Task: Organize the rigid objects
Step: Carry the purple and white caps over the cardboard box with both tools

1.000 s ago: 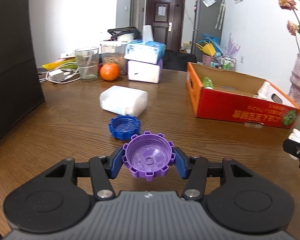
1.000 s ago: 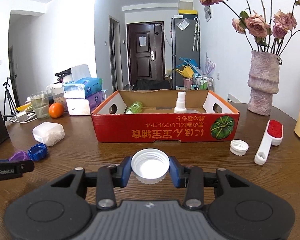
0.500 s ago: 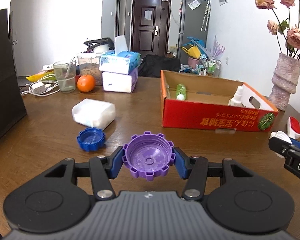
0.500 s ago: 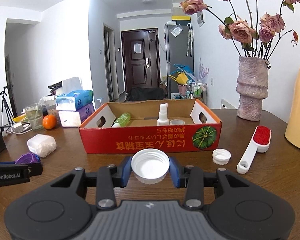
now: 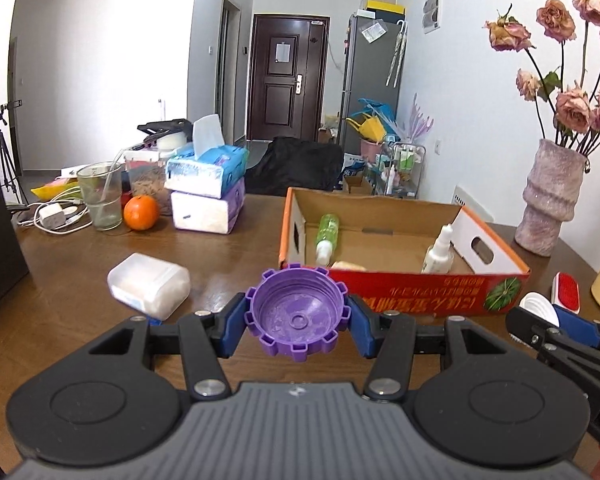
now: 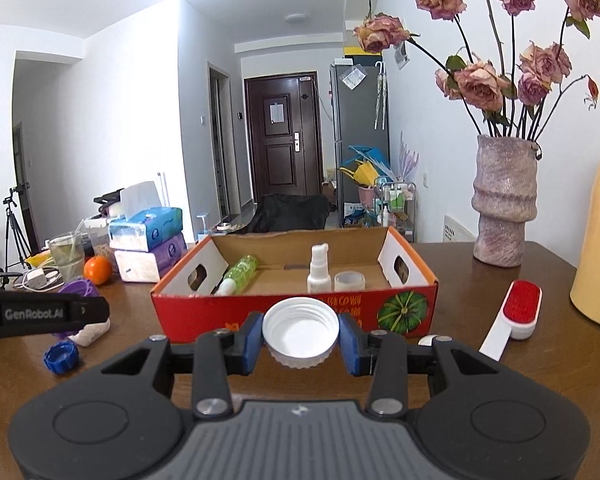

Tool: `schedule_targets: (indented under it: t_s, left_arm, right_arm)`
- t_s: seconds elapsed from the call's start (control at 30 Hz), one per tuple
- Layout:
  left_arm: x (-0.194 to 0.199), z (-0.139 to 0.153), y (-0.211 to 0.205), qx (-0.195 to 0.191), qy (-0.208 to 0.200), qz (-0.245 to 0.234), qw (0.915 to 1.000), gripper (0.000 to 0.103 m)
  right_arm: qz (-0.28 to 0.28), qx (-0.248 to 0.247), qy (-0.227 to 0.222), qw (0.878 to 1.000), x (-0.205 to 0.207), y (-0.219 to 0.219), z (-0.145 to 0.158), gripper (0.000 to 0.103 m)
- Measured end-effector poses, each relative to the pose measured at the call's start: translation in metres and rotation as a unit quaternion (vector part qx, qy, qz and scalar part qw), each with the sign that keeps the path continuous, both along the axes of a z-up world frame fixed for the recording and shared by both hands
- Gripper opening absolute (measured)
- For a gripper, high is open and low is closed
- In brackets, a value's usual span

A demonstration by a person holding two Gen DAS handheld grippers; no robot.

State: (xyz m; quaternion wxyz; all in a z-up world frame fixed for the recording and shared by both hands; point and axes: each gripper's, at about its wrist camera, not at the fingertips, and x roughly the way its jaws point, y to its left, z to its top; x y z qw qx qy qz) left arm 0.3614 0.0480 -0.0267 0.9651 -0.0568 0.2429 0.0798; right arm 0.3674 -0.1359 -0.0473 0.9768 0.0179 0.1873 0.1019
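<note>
A wooden table (image 5: 240, 256) is shown w/ a red cardboard box (image 6: 296, 312) as the landmark; all places are given relative to it.

Far left of the box, a glass (image 5: 100, 196), an orange (image 5: 141, 212) & stacked tissue packs (image 5: 208, 196) are seen. Nearer, left of the box, a white plastic container (image 5: 149, 285) is lying, & a blue cap (image 6: 61, 356) is resting on the table beside it.

The left gripper (image 5: 298, 318) is held just in front of the box's left half, above the table. Its jaws are closed part-way onto a purple cap (image 5: 297, 314), gripped at both sides, open face up.

Inside the box, a green bottle (image 6: 238, 274) is laid at the left, a white spray bottle (image 6: 319, 270) is stood upright near the middle, & a small white jar (image 6: 350, 281) is set just beside it.

The right gripper (image 6: 301, 336) is held in front of the box's front wall, approx. centre. A white cap (image 6: 301, 332) is pinched between its pads, open face up.

Right of the box, a red-and-white brush (image 6: 512, 318) is lying, w/ a vase (image 6: 504, 208) of dried roses behind.

Step in hand, by judgement: both caps are being carried to the box. Next move likely calls for each cap to be lifted clear over the front wall, then let go on bare cardboard, away from the bottles.
</note>
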Motion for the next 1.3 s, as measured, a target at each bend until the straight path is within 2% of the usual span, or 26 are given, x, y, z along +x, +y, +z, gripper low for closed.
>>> schedule_targets:
  t_s: [0.27, 0.63, 1.3]
  left_arm:
    - [0.024, 0.01, -0.003, -0.005, -0.005, 0.003, 1.0, 0.054]
    - [0.058, 0.009, 0.004, -0.02, -0.006, 0.007, 0.9998, 0.054]
    - [0.118, 0.003, 0.007, -0.027, 0.001, 0.0, 0.9996, 0.054]
  right_arm:
    - [-0.001, 0.005, -0.008, 1.0, 0.02, 0.001, 0.009, 0.039]
    - [-0.002, 0.007, -0.014, 1.0, 0.049, 0.008, 0.014, 0.039]
    - [-0.005, 0.009, -0.006, 1.0, 0.109, 0.01, 0.004, 0.039]
